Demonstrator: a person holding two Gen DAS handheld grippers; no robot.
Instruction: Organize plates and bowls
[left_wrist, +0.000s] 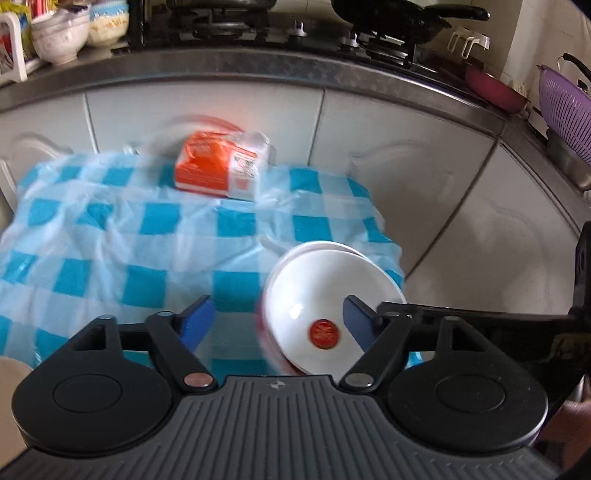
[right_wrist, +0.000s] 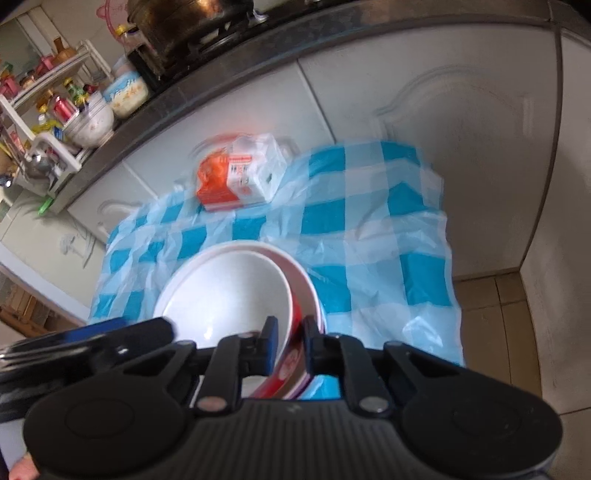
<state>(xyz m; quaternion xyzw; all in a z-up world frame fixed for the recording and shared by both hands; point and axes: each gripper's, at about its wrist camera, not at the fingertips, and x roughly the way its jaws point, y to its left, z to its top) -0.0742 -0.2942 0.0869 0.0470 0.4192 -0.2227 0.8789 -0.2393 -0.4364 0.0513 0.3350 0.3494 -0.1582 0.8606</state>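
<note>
Bowl stack rim pinched in right gripper, left gripper open

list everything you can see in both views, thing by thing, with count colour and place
bowls: at least two, nested, white inside, red outside, near edge of the cloth
checked cloth: one, blue and white, covering the table
carton: one, orange and white, far edge of the cloth
ceramic bowls: a stack, white, counter on the left
pan: one, black, on the stove
colander: one, purple, counter on the right
spice rack: one, white, holding bottles
left hand-held gripper: black, blue pads, open, beside the bowls
right hand-held gripper: black, shut on the bowls' rims
</note>
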